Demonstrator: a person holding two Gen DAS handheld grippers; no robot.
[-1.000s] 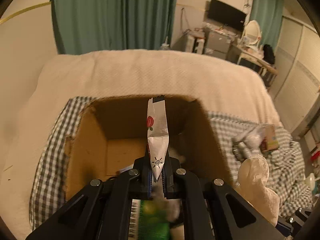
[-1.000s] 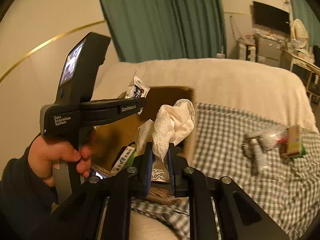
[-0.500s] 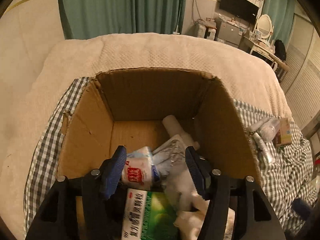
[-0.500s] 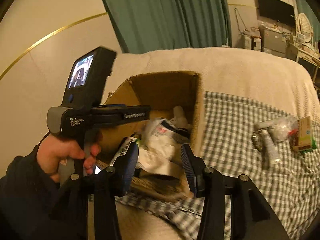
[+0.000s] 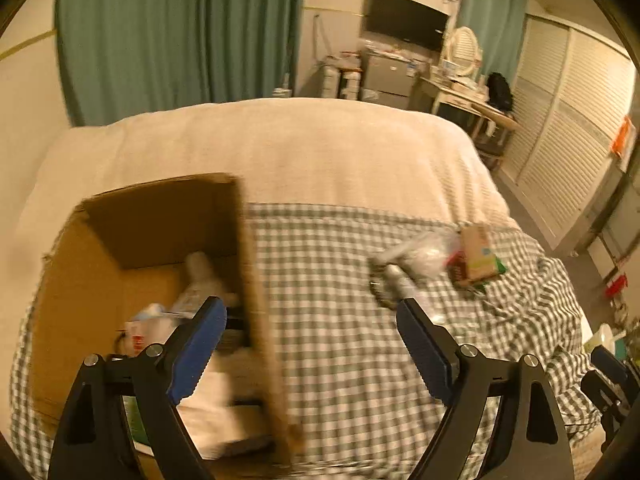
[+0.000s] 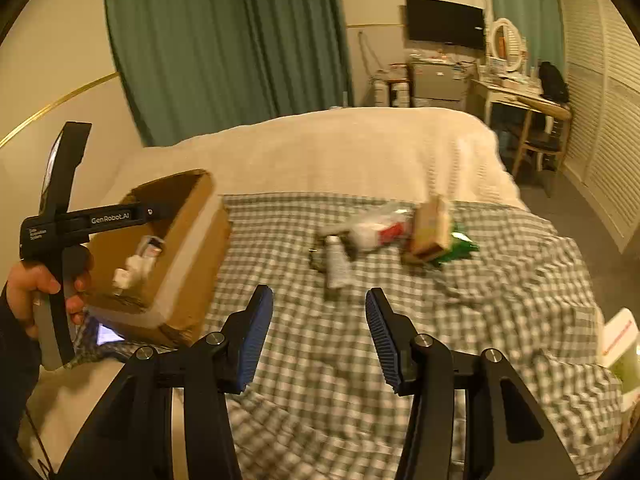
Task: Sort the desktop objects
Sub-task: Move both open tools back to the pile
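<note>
Both claws empty, jaws opening: left gripper [image 5: 310,346] wide, right gripper [image 6: 319,338] narrower. Approach the blurred, probably tube-shaped item [image 6: 336,262] squarely, right of the cardboard box [image 6: 188,240].

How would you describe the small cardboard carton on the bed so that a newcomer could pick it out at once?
Start at the checked cloth spread over the bed, with the open cardboard box on its left. To the right lies a small heap of loose items. The carton stands at its right end, the only tan boxy thing, beside a grey tube and clear plastic bag.
</note>
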